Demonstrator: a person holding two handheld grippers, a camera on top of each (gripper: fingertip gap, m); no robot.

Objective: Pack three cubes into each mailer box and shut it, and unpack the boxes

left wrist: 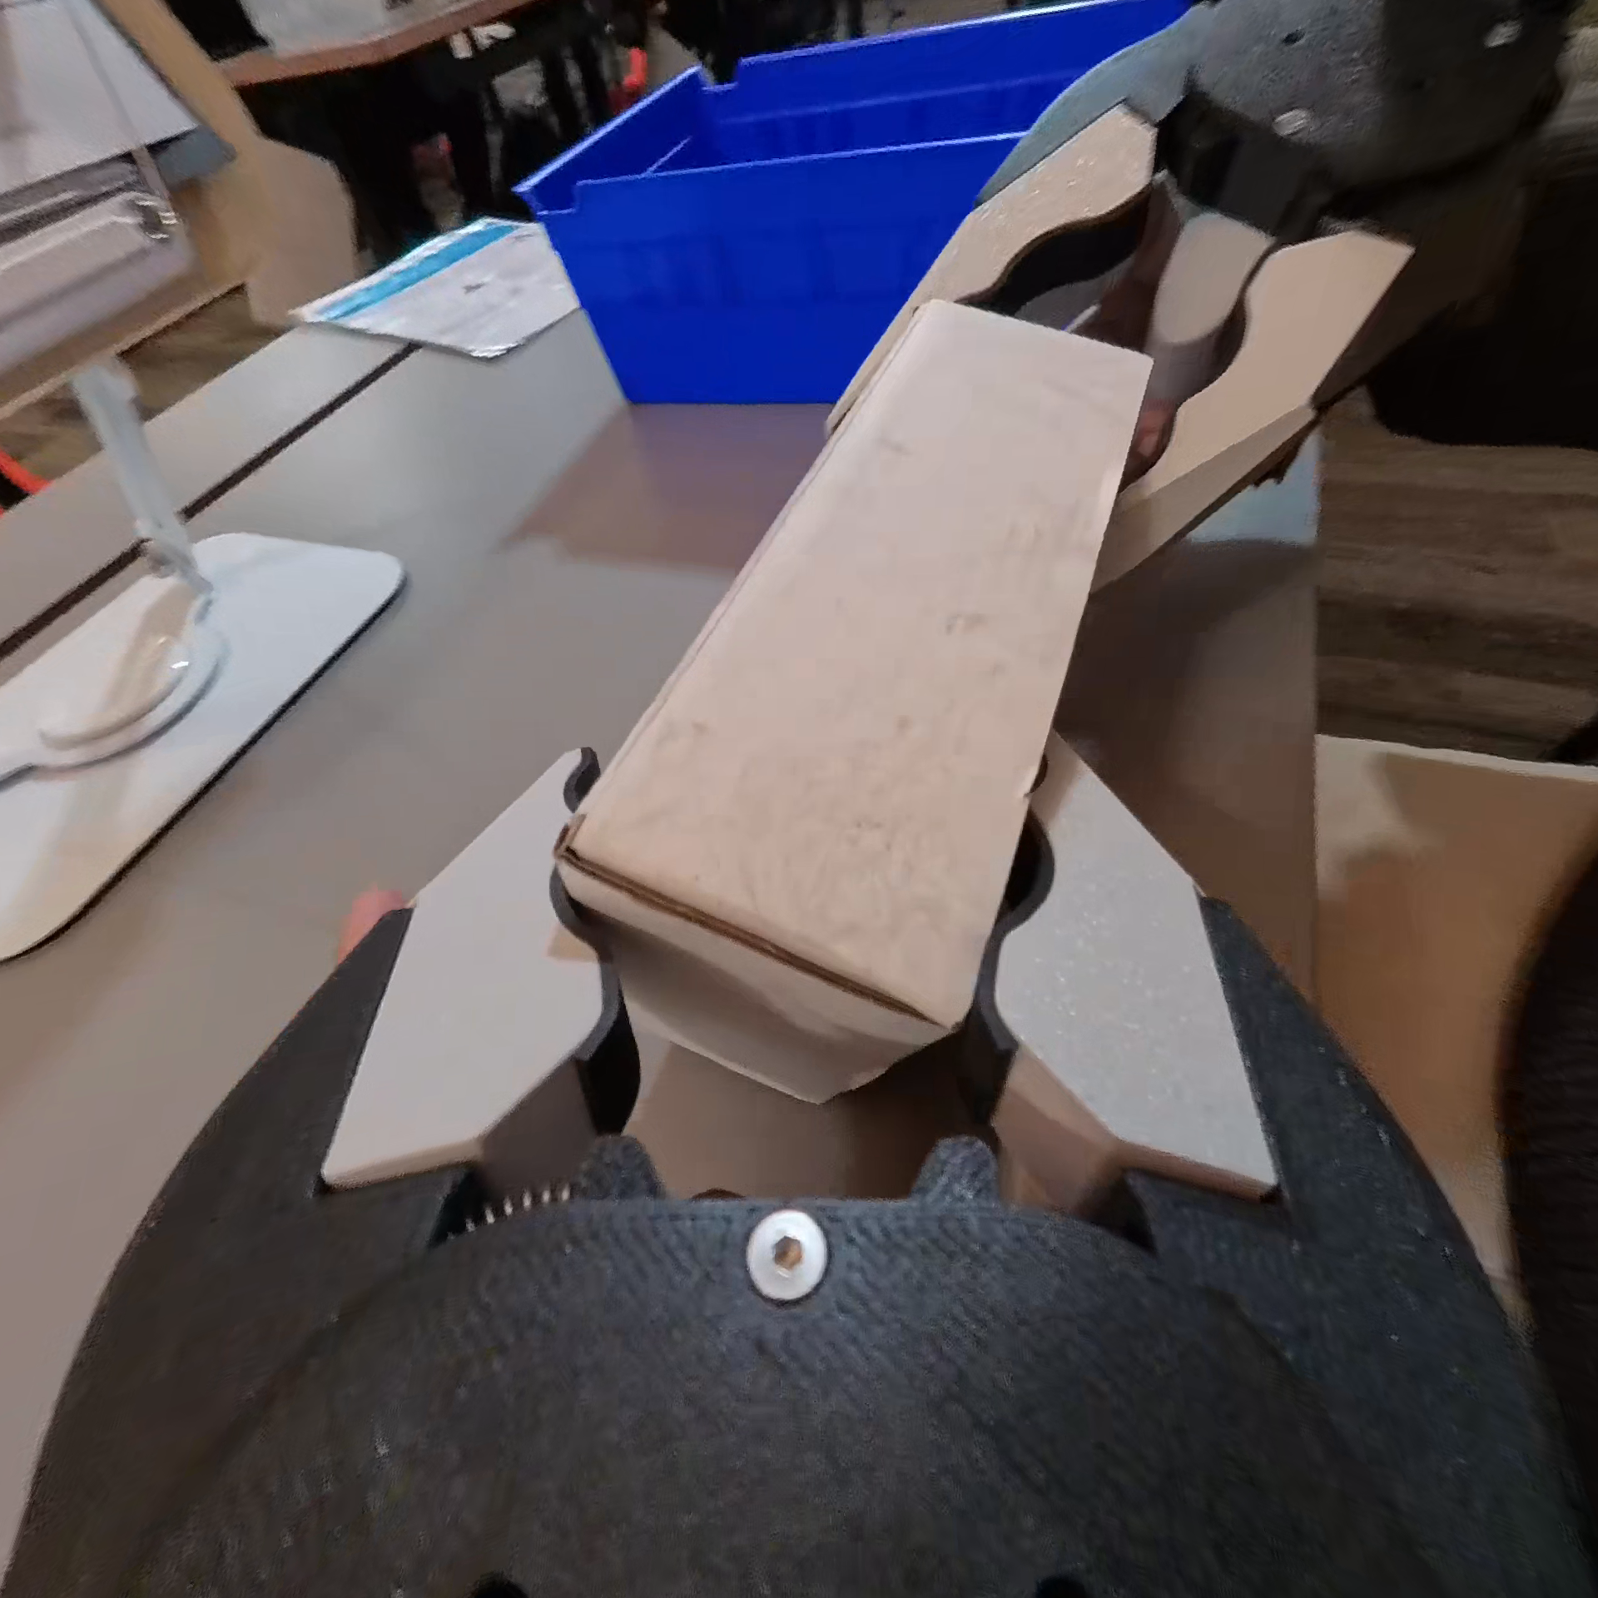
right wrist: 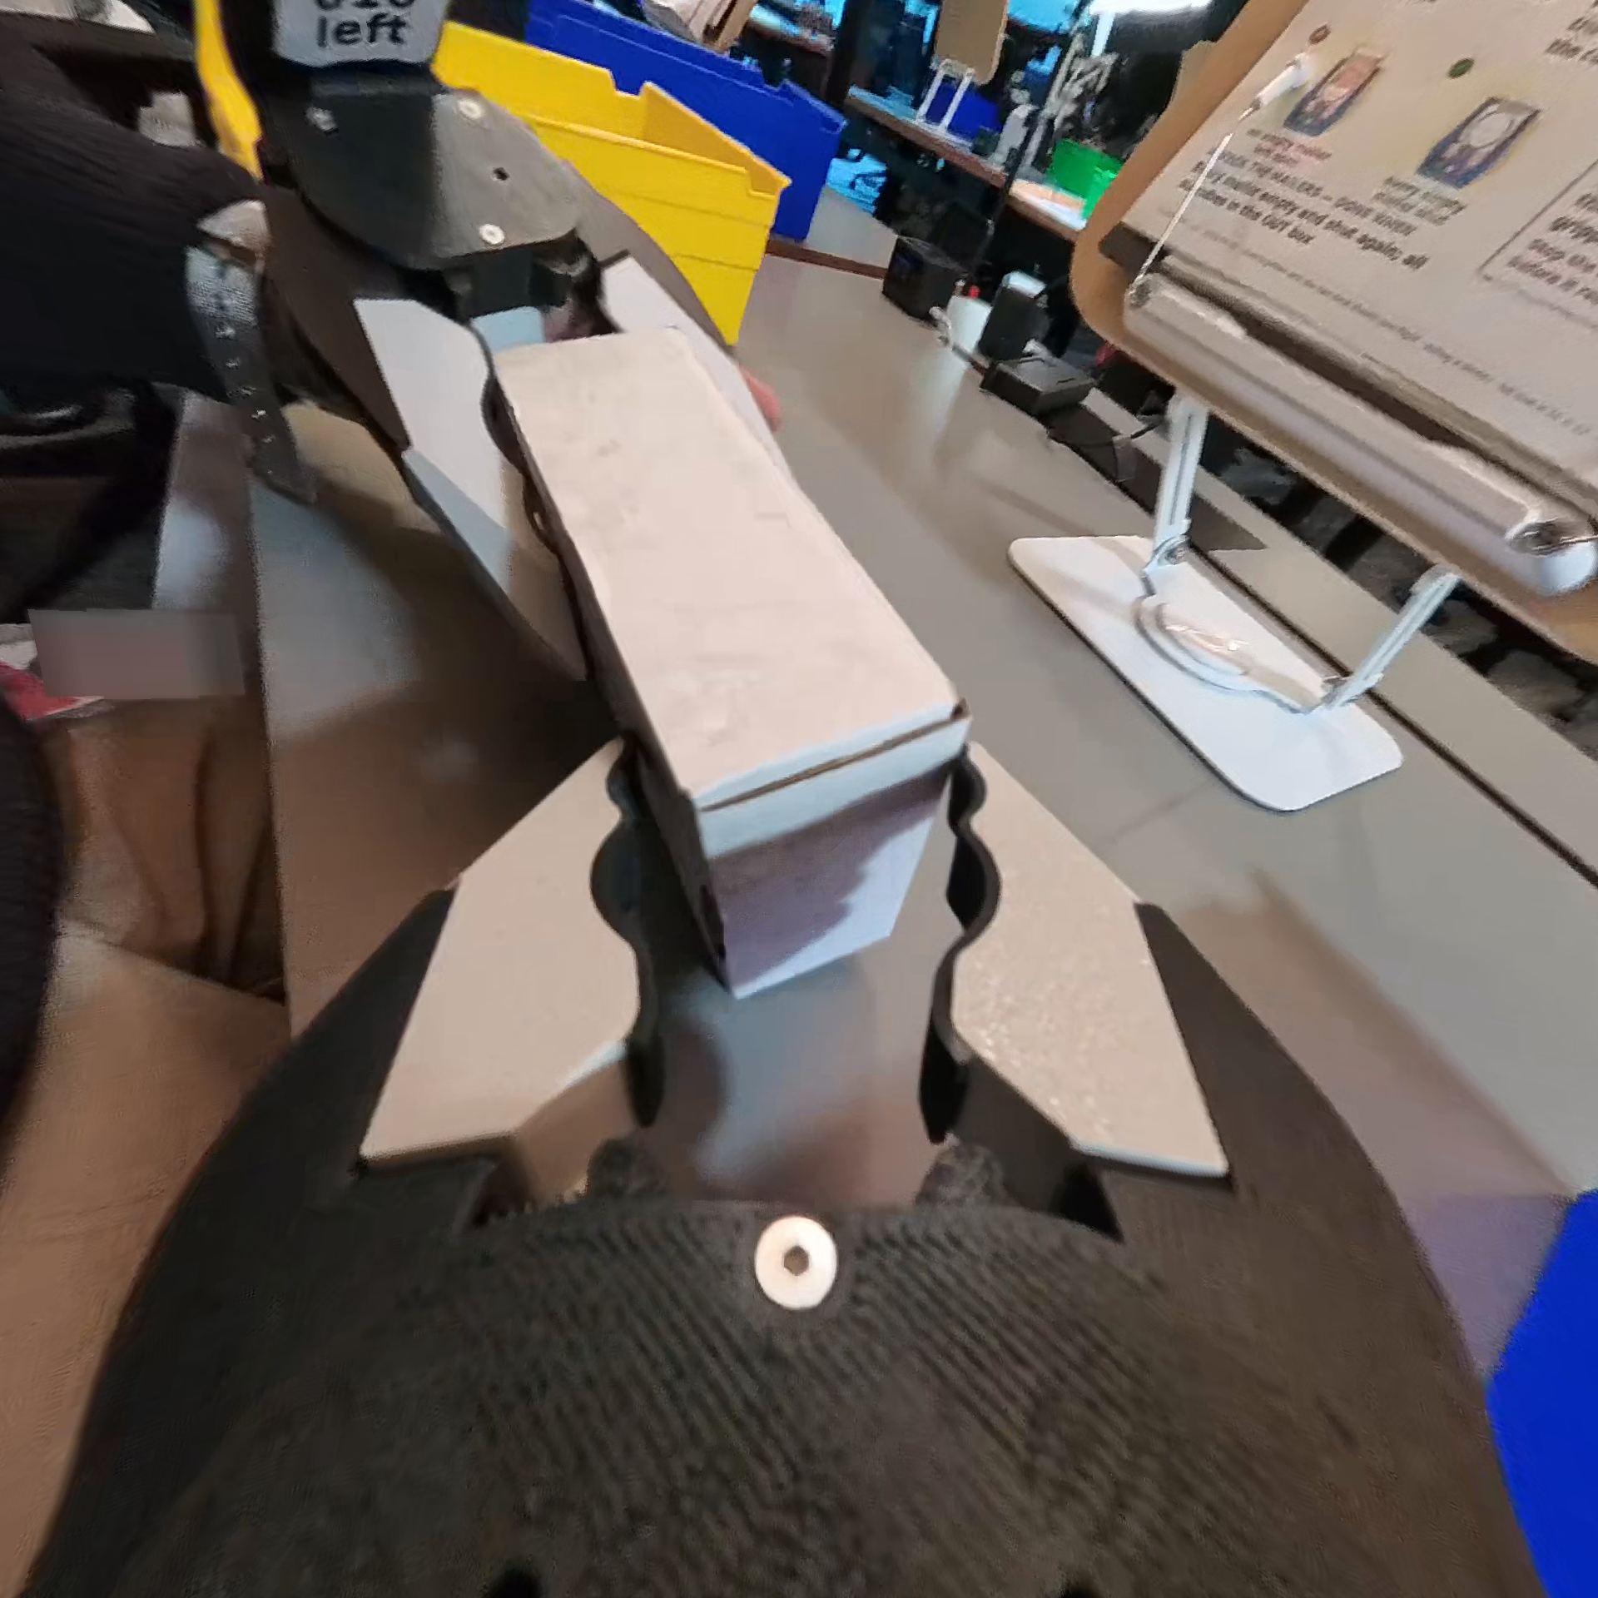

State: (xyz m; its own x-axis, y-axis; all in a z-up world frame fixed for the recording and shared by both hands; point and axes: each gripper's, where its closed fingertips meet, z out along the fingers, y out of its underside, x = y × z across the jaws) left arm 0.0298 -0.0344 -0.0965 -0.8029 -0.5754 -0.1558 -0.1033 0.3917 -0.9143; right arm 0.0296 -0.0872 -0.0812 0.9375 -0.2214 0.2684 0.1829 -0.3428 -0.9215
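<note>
A lab or workshop is shown. A grey worktop [right wrist: 994, 484] is seen with a blue bin [left wrist: 761, 259] and a yellow bin [right wrist: 657, 164] on it, and an instruction board [right wrist: 1349, 285] propped on a white stand [right wrist: 1211, 674]. Further benches [right wrist: 951, 138] crowded with gear are glimpsed behind, blurred.

both grippers: black textured printed bodies, rounded, one silver hex screw at centre. left gripper [left wrist: 800, 899] and right gripper [right wrist: 791, 899] carry flat grey fingers [left wrist: 484, 977] with wavy black inner edges. small spring beside left body. black knit sleeve [right wrist: 86, 259]; grey perforated strap [right wrist: 238, 363]; white label tag on left unit.
</note>
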